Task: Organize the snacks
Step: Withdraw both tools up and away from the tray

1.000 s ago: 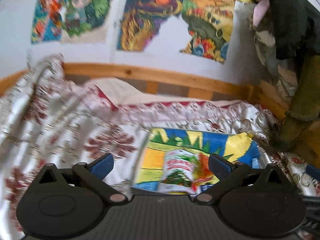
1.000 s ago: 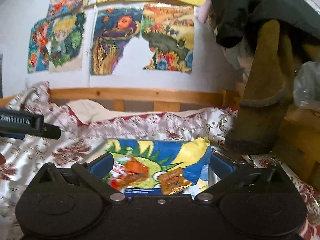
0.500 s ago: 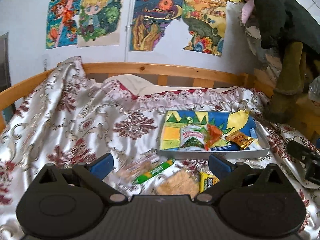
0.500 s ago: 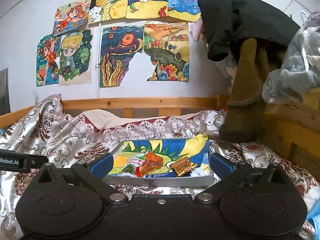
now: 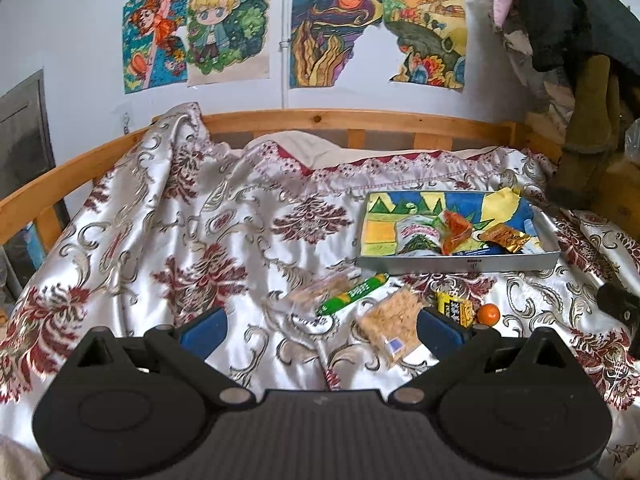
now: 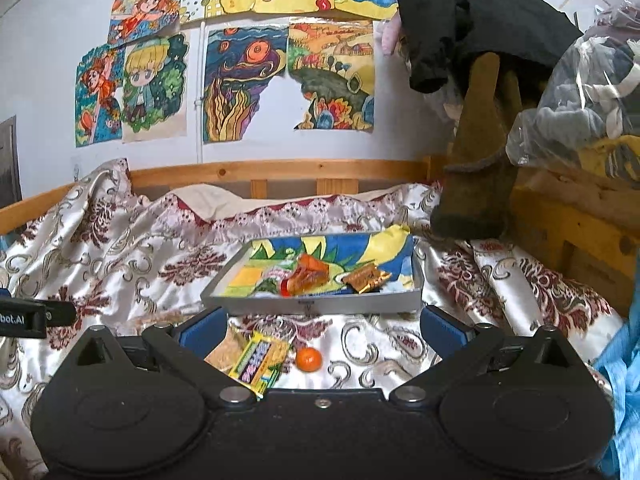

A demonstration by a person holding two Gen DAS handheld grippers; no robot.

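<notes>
Hovering empty over the satin bedspread [image 5: 168, 240]: left gripper [image 5: 320, 326] and right gripper [image 6: 322, 326], fingers spread; shallow grey tray [image 6: 312, 304] holds three snack packets.

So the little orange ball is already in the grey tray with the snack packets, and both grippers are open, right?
Not quite. The orange ball lies on the bedspread in front of the grey tray, as the right wrist view shows. Both grippers are open.

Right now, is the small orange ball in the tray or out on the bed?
Out. The orange ball lies on the bedspread in front of the tray, beside a yellow packet.
</notes>
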